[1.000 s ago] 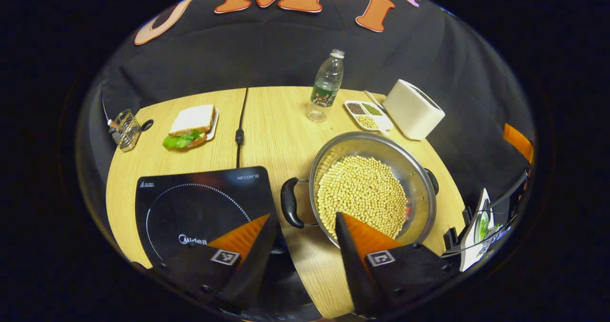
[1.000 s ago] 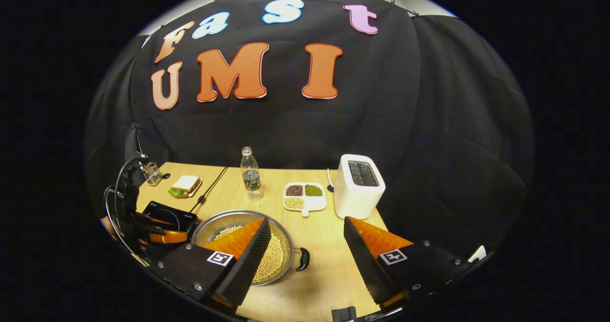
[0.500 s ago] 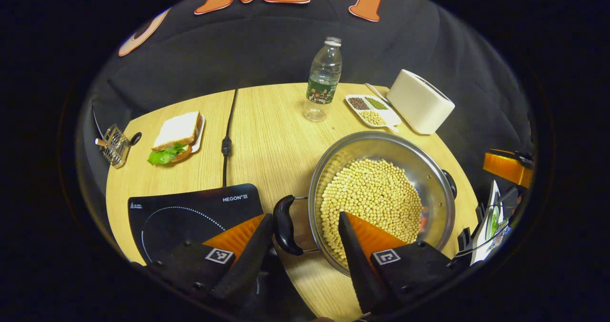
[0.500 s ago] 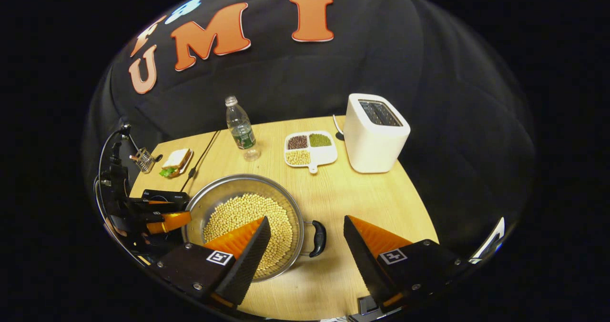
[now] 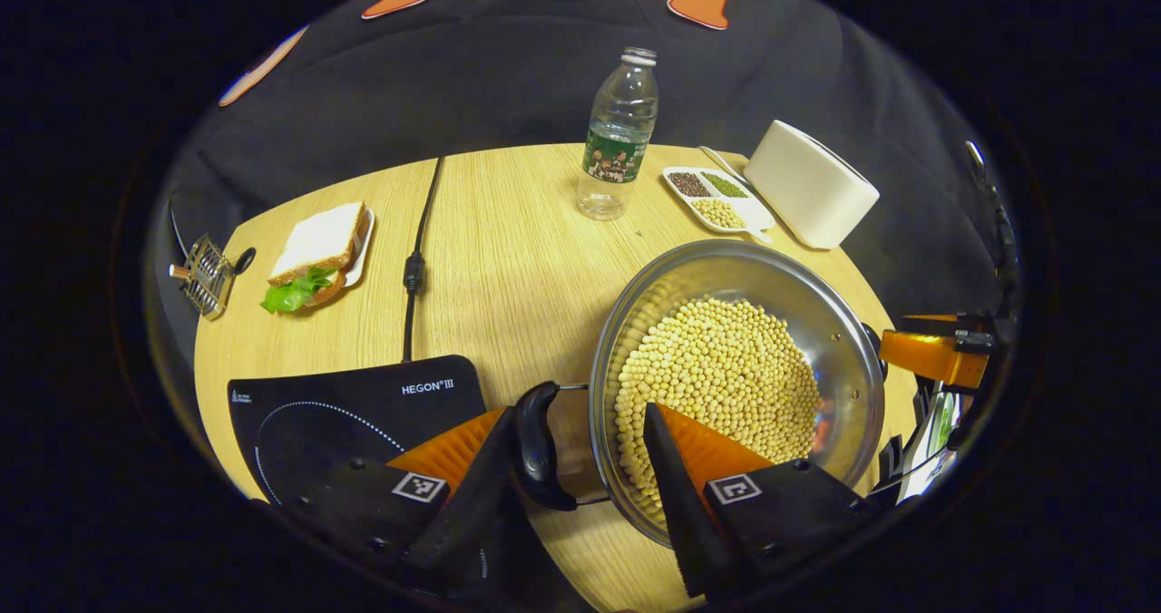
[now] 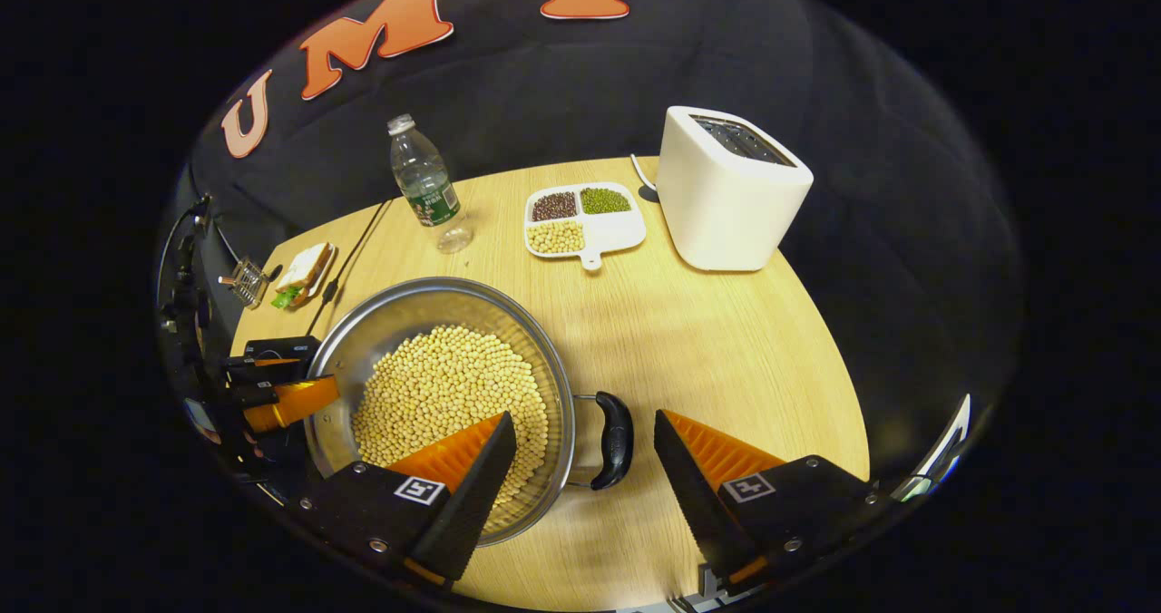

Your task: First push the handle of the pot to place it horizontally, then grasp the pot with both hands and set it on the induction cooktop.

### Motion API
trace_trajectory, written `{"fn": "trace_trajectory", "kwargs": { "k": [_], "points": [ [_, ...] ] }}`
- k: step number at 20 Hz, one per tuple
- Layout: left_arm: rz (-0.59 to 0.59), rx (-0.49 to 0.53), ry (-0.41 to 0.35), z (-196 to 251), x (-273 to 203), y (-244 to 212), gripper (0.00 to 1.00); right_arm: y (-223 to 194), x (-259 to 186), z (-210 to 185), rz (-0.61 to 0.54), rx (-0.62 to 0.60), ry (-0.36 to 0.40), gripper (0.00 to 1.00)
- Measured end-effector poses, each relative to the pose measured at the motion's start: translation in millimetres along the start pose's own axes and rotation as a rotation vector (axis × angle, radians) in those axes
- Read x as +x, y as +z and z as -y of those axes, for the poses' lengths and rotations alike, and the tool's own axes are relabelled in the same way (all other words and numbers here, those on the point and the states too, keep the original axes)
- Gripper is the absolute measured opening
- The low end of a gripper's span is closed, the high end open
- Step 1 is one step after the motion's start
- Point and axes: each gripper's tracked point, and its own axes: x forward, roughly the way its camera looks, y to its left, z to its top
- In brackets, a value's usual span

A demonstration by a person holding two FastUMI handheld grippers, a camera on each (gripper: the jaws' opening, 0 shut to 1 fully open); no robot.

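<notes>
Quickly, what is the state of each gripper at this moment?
Left gripper: jaws open around the pot's left handle, holding nothing.
Right gripper: jaws open around the pot's right handle, holding nothing.

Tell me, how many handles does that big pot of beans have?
2: one handle on the pot's cooktop side, between the left tongs; the other handle opposite, between the right tongs.

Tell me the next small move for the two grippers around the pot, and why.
Probably ease both grippers forward until each straddles its handle, then close. The left gripper is open with the pot's near handle between its fingers; the right gripper is open with the other handle in its gap. Neither grips yet.
</notes>
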Motion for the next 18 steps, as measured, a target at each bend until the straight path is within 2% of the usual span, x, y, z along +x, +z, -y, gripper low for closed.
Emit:
{"fn": "trace_trajectory", "kwargs": {
  "k": [4, 5, 8, 9, 11, 13, 14, 18],
  "points": [
    [0.008, -0.031, 0.012, 1, 9, -2, 0.87, -13, 21, 2, -0.063, -0.009, -0.031, 0.92],
    [0.007, -0.038, 0.022, 3, 12, -2, 0.90, -15, 26, 2, -0.074, -0.008, -0.036, 0.89],
    [0.008, -0.039, 0.046, 8, 18, -9, 0.85, -20, 34, 10, -0.089, -0.011, -0.089, 0.82],
    [0.015, -0.045, 0.043, 9, 19, -9, 0.83, -22, 37, 11, -0.096, -0.008, -0.099, 0.77],
    [0.025, -0.046, 0.058, 7, 22, -9, 0.81, -22, 38, 12, -0.099, 0.025, -0.083, 0.71],
    [0.043, -0.040, 0.089, 4, 26, -9, 0.80, -26, 40, 11, -0.108, 0.048, -0.070, 0.70],
    [0.048, -0.031, 0.111, 2, 26, -7, 0.71, -25, 40, 10, -0.109, 0.064, -0.068, 0.70],
    [0.063, -0.029, 0.135, 1, 25, -7, 0.70, -26, 41, 10, -0.128, 0.104, -0.059, 0.67]
  ]
}}
